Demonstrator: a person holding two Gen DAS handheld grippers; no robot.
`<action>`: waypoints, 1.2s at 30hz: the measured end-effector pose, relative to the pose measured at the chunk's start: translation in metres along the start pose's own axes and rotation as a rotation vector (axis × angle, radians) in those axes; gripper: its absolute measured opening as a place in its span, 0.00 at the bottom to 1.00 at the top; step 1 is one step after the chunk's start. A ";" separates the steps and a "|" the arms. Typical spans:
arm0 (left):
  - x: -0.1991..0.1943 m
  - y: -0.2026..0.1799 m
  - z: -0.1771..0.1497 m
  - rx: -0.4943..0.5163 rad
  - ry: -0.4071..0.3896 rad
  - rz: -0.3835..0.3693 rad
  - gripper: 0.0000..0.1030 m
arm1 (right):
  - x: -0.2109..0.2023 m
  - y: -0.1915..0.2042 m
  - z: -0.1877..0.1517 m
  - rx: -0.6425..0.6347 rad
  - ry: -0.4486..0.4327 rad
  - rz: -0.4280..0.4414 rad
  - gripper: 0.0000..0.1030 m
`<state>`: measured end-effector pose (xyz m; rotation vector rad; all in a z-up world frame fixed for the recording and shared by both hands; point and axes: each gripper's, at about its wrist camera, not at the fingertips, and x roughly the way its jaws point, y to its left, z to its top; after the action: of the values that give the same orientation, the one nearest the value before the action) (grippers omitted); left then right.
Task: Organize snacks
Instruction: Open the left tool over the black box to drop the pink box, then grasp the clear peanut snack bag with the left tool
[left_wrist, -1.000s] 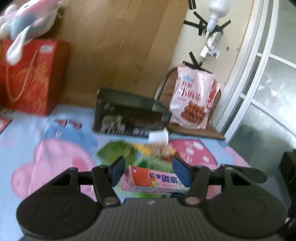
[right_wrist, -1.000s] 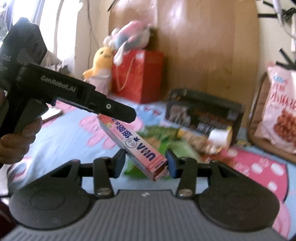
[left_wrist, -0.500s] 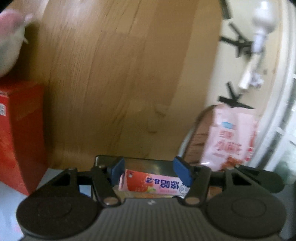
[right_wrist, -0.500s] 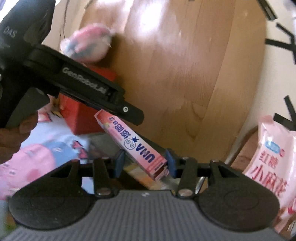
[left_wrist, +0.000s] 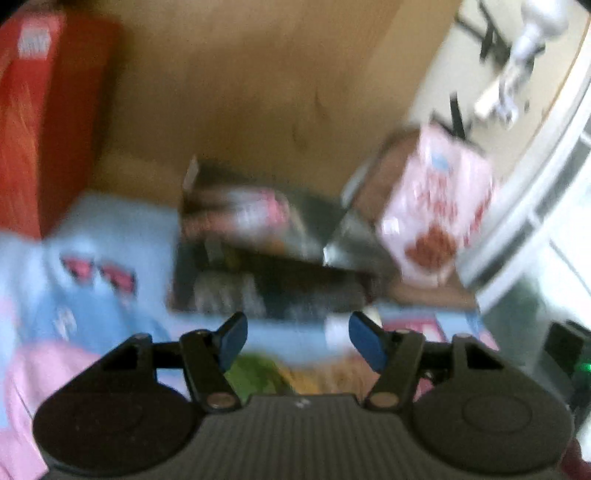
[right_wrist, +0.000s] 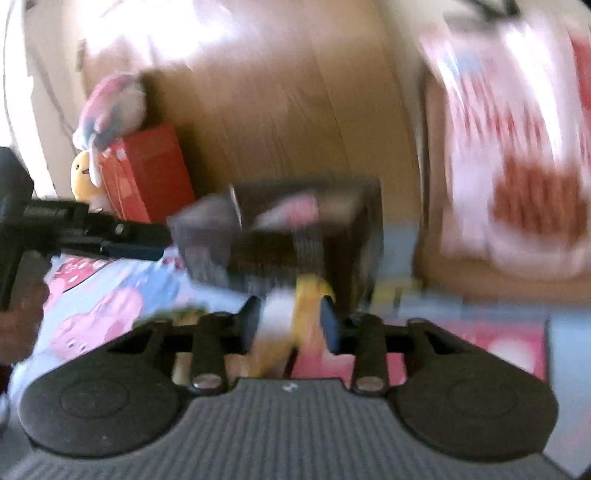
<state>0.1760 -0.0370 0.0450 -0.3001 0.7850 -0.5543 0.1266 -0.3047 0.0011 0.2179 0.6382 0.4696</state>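
In the left wrist view, our left gripper (left_wrist: 295, 341) is opening with nothing between its 2 blue pads; the pink candy box (left_wrist: 258, 212) lies in the dark box (left_wrist: 266, 266) at 12 o'clock. In the right wrist view, our right gripper (right_wrist: 290, 325) is closing, empty; a blurred yellow-white snack (right_wrist: 291, 314) lies behind it.
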 end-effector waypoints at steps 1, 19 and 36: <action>0.006 -0.003 -0.007 -0.001 0.024 -0.002 0.61 | 0.002 0.001 -0.005 0.020 0.013 0.010 0.33; -0.119 -0.007 -0.100 0.068 -0.129 -0.002 0.34 | -0.051 0.128 -0.054 -0.201 -0.020 0.239 0.13; -0.140 0.027 -0.151 -0.017 -0.060 0.054 0.50 | -0.043 0.159 -0.109 -0.398 0.138 0.224 0.48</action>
<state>-0.0054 0.0576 0.0123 -0.3088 0.7383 -0.4858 -0.0268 -0.1812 -0.0086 -0.1234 0.6439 0.8212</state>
